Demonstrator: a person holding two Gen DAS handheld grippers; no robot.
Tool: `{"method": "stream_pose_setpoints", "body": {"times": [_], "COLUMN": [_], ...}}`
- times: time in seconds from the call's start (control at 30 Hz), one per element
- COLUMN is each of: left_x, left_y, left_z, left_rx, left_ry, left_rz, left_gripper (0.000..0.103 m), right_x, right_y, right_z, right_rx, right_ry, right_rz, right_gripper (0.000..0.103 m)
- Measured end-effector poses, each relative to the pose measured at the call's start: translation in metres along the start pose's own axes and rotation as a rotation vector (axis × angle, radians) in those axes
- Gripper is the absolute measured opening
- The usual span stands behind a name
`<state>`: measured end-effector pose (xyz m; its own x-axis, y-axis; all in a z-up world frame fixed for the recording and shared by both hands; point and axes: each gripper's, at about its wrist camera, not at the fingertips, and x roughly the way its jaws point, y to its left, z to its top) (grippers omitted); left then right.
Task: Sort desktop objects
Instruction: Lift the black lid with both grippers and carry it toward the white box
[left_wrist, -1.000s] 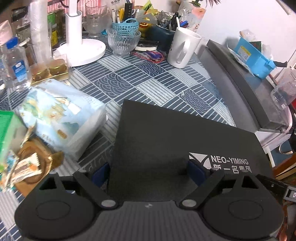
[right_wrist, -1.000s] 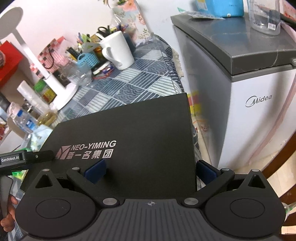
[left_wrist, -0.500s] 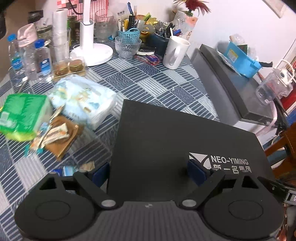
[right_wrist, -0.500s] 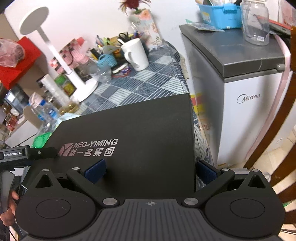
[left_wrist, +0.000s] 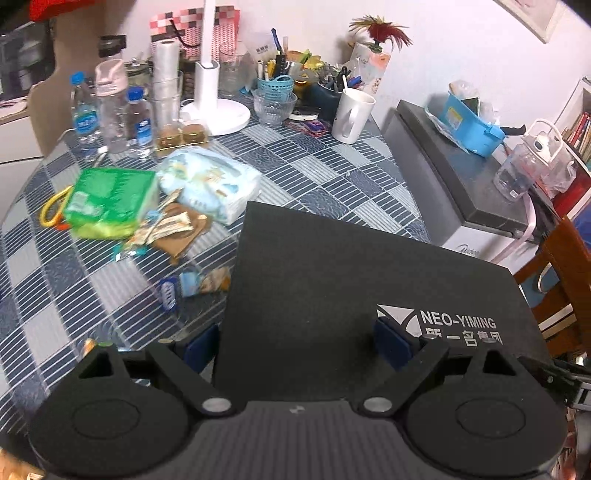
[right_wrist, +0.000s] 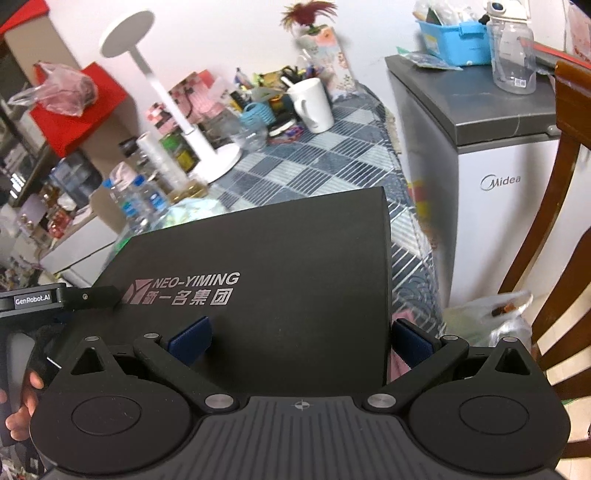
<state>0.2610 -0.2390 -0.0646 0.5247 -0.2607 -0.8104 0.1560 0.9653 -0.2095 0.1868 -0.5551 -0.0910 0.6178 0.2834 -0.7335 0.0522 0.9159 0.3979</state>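
Observation:
A flat black box (left_wrist: 332, 266) printed "NEO-YIMING" fills the lower middle of both wrist views and is held up above the table, between the two grippers. My left gripper (left_wrist: 295, 345) is shut on its left end, one blue pad (left_wrist: 201, 349) at the box's edge and the other lying on its face. My right gripper (right_wrist: 299, 341) is shut on the right end of the box (right_wrist: 277, 240) in the same way. The left gripper's body (right_wrist: 33, 301) and a hand (right_wrist: 18, 417) show at the left of the right wrist view.
A chequered blue tablecloth (left_wrist: 314, 166) carries a green pack (left_wrist: 110, 201), a tissue pack (left_wrist: 210, 181), snack wrappers (left_wrist: 166, 229), water bottles (left_wrist: 85, 118), a white lamp base (left_wrist: 218, 114) and a white mug (left_wrist: 351, 114). A grey chest freezer (left_wrist: 461, 177) stands right, a wooden chair (right_wrist: 561, 221) nearer.
Both grippers have risen and drawn back with the black box, which keeps its place between them. The table now looks farther off, and the green pack and wrappers have come into view.

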Motion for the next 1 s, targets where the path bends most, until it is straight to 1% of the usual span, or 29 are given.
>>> {"method": "stream_pose_setpoints", "body": {"times": [0.1,0.33,0.47,0.77,1.0], "left_x": [-0.021,-0.070,-0.092,-0.136,-0.172], "left_y": [0.003,0.017,0.031,0.066,0.103], "left_z": [-0.013,-0.045,-0.064,-0.106,-0.138], "left_rx": [-0.001,0.018,0.020,0.019,-0.005], "left_ry": [-0.009,-0.026,-0.011,-0.001,0.002], "left_rz": [0.003,-0.033,-0.048,-0.082,-0.094], "left_gripper": [0.103,0.103,0.103,0.103,0.103], "right_x": [-0.020,-0.068,-0.090,-0.126,-0.147], "right_y": [0.012,0.049,0.071,0.116,0.154], "right_z": [-0.015,-0.056,-0.085,-0.140,-0.178], "right_rx": [-0.008,-0.009,-0.005,-0.012,-0.040], "right_ry": [-0.007,-0.039,-0.044,-0.053,-0.053], "right_rz": [0.005,-0.022,-0.037,-0.046,-0.024], "right_gripper": [0.103,0.103,0.103,0.103,0.103]}}
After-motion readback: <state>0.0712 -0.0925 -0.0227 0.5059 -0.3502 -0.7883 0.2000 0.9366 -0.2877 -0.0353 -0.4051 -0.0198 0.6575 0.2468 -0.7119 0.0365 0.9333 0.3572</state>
